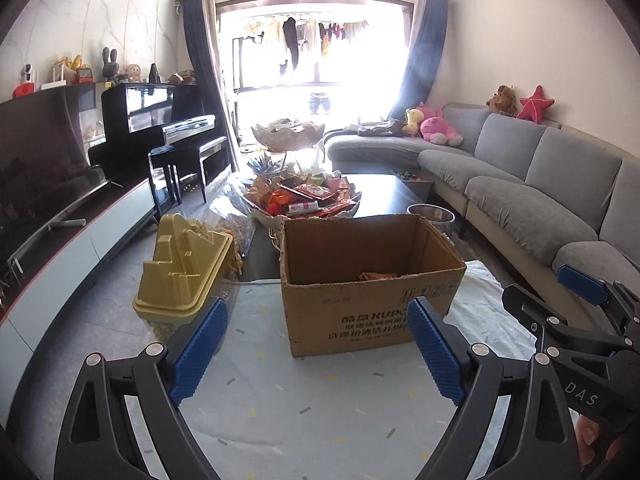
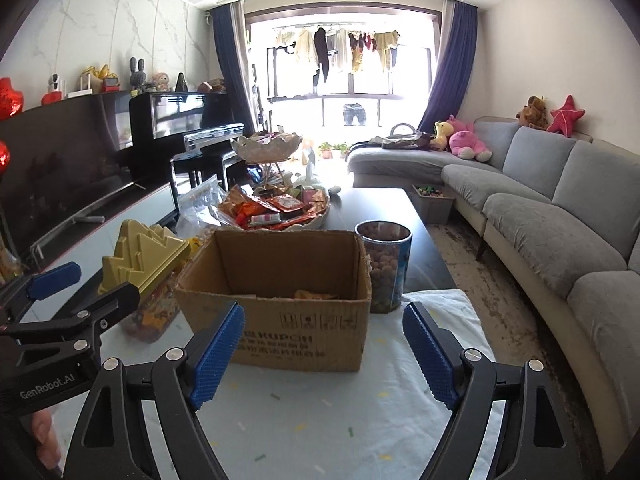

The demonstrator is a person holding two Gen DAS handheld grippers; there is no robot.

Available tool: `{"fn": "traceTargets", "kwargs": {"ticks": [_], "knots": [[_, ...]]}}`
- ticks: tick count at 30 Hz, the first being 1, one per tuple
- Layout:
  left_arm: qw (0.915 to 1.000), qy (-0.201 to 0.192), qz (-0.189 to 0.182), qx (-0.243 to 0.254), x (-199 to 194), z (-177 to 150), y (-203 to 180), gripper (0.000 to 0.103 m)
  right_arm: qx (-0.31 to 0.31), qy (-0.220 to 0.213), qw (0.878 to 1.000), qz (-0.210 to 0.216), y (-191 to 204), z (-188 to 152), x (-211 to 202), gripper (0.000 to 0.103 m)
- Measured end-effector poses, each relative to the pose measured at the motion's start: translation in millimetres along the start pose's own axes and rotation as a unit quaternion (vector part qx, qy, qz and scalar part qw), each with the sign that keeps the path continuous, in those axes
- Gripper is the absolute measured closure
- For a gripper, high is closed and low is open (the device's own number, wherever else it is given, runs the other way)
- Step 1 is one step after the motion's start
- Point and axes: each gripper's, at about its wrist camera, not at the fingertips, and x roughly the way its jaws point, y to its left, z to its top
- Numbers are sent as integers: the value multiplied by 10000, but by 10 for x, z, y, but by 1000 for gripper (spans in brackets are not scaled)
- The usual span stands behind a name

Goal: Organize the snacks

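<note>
Now, going from the left, a clear container with a yellow mountain-shaped lid (image 1: 180, 276) is standing on the pale cloth (image 1: 304, 408) that is covering the near end of the dark table (image 2: 384, 208); orange and yellow snacks are showing through its wall in the right wrist view, and the lid is sitting closed on top. Just beside it, toward the middle, an open cardboard box (image 1: 372, 280) is resting on the same cloth with its flaps gone; a few orange snack packets (image 2: 314, 295) are lying on its floor and most of the inside is showing bare cardboard. Behind the box, a white tiered dish (image 2: 280, 220) is holding a heap of red and orange snack packets on its lower tier, and its upper bowl (image 1: 288, 134) is carrying more items too far off to tell. To the right of the box, a clear cylindrical jar (image 2: 385, 268) is standing open and filled nearly to the rim with small round brown snacks.

The left gripper (image 1: 320, 354) is hovering over the cloth in front of the box with its blue pads spread wide and nothing between them. The right gripper (image 2: 328, 354) is likewise standing wide apart and empty, facing the box's front wall.
</note>
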Motion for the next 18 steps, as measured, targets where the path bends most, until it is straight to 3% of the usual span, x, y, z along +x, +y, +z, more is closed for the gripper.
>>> {"fn": "traceTargets", "kwargs": {"ticks": [9, 18], "knots": [[9999, -151, 63, -52, -449, -384, -49, 0, 104, 9, 9998, -161, -127, -382, -494, 13], [9998, -212, 47, 9, -745, -584, -132, 0, -67, -147, 9994, -320, -108, -633, -874, 9]]}}
